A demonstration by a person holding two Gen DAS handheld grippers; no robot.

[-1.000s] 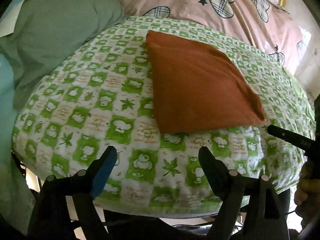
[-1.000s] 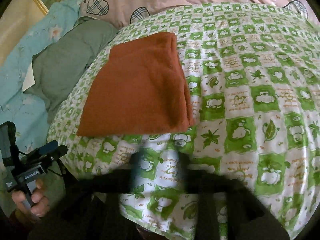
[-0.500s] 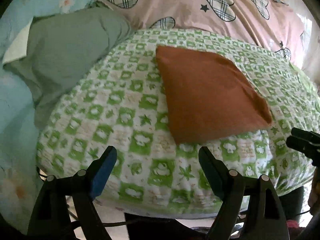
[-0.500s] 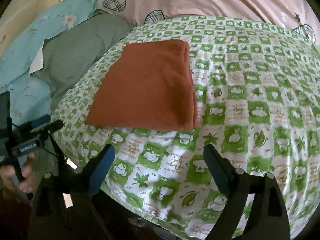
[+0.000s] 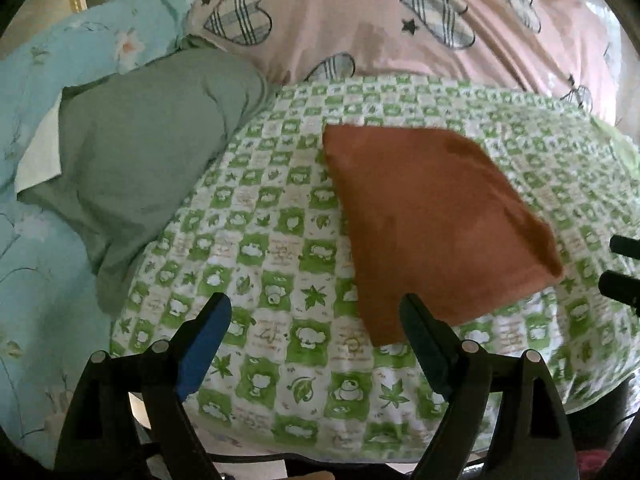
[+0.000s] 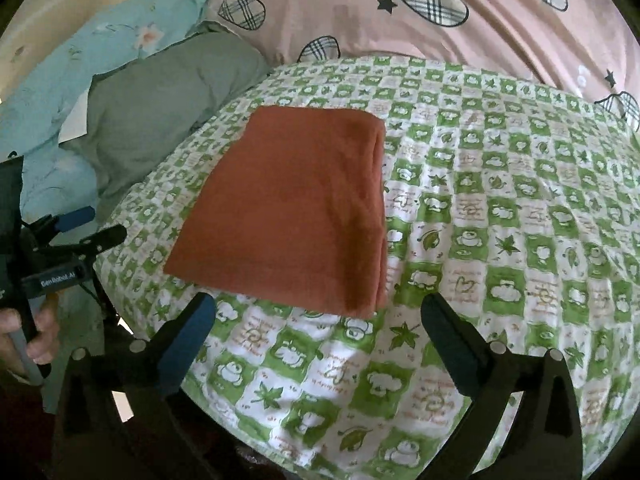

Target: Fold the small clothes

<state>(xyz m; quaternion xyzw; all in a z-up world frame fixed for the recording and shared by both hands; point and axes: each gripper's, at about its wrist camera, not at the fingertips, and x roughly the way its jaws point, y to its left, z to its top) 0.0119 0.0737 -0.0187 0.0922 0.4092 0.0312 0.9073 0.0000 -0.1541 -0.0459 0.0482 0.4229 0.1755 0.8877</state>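
A rust-orange cloth [image 5: 428, 220] lies folded into a flat rectangle on the green-and-white checked cover [image 5: 260, 240]. It also shows in the right wrist view [image 6: 296, 212] on the same cover [image 6: 500, 220]. My left gripper [image 5: 316, 320] is open and empty, near the cloth's front left corner and above the cover's front part. My right gripper [image 6: 318, 322] is open and empty, just in front of the cloth's near edge. The left gripper [image 6: 90, 226] shows at the left of the right wrist view. The right gripper's fingertips [image 5: 622, 276] show at the right edge of the left wrist view.
A grey-green cushion [image 5: 140, 160] lies left of the checked cover, on light blue floral bedding [image 5: 36, 260]. A pink pillow with plaid hearts [image 5: 400, 24] stands behind. The cover's front edge drops off just ahead of both grippers.
Both grippers have pulled back and up from the cloth, so more of the bed shows. The cloth has not moved. The right gripper, blurred one second ago, is now steady and open.
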